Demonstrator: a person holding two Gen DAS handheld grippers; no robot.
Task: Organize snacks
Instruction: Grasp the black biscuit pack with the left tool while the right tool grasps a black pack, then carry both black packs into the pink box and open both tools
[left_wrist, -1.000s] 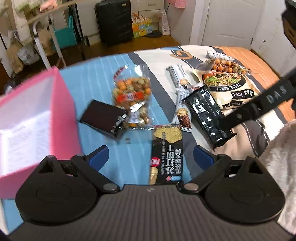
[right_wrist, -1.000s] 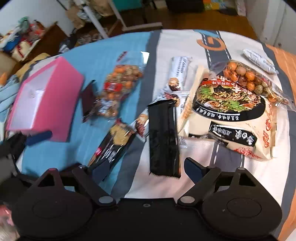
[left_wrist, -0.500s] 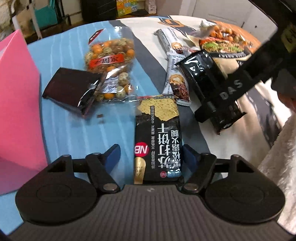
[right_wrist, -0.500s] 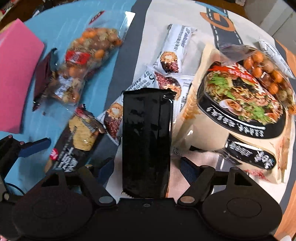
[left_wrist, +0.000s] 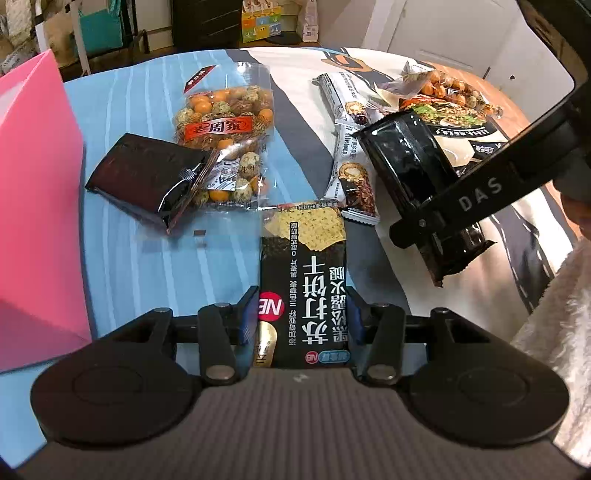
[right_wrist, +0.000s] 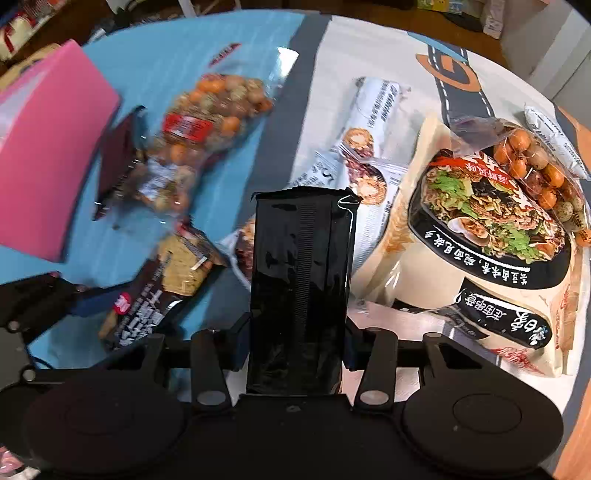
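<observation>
The left gripper (left_wrist: 302, 314) is clamped on the near end of the cracker packet (left_wrist: 303, 273), both blue fingers (left_wrist: 248, 314) pressing its long sides. The right gripper (right_wrist: 297, 336) likewise grips the plain black packet (right_wrist: 301, 280) at its near end. Half a second ago both sets of fingers stood apart from the packets; they have since closed in.

The cracker packet lies on the blue striped part of the bed cover (left_wrist: 122, 110), its long axis running straight away from the left gripper, cracker picture at the far end. Bare blue cover lies open to its left, up to the pink box (left_wrist: 33, 177) at the left edge. On its right the room is tight: a white snack bar (left_wrist: 352, 181) touches its far corner, and the right gripper's arm crosses just beyond.

The black packet also points straight away from its gripper, overlapping white bars at its far end. The noodle bag (right_wrist: 480, 236) sits just beside it on the right; the nut bag (right_wrist: 199, 136) and a dark brown packet (left_wrist: 144, 173) lie farther left.
</observation>
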